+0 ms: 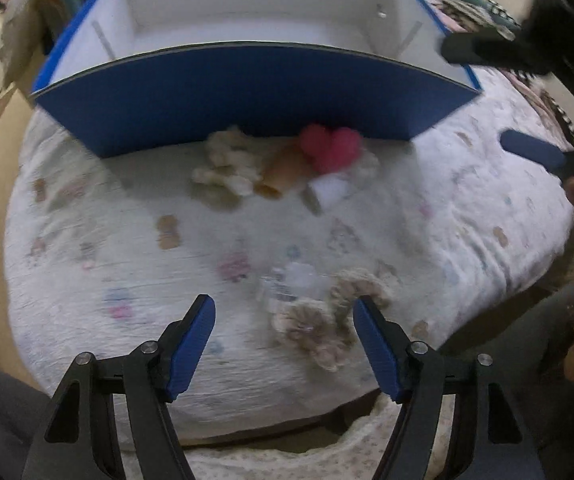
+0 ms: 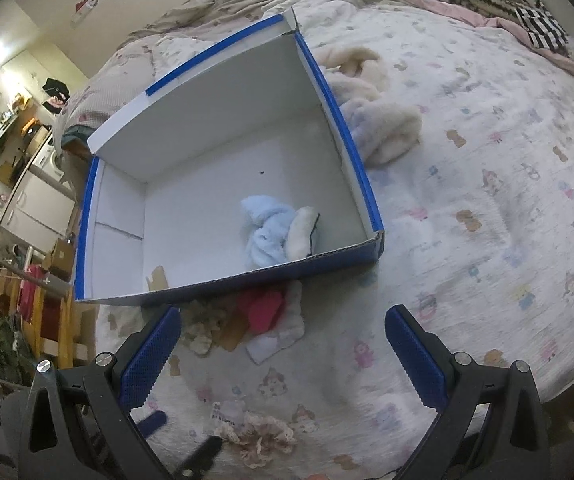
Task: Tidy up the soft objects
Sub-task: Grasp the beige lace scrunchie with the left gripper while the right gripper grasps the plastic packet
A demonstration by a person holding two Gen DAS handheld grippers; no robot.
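Left hand-held gripper [image 1: 284, 316] spread wide, nothing pinched; crocheted scrunchie [image 1: 327, 322] lay on the bed [image 1: 87, 240] between its fingertips, toward the right one; right hand-held gripper [image 2: 283, 328], also spread, farther off.

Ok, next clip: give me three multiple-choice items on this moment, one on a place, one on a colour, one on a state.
1. Where is the light blue plush?
A in the box
B on the bedspread
C in a gripper

2. What colour is the box outside?
A red
B blue
C green

3. The left gripper is:
A shut on the crocheted piece
B open
C out of view

Answers: 1 A, it lies on the box's white floor; 2 B, the outer walls are blue; 3 B, its fingers stand apart above the crocheted piece.
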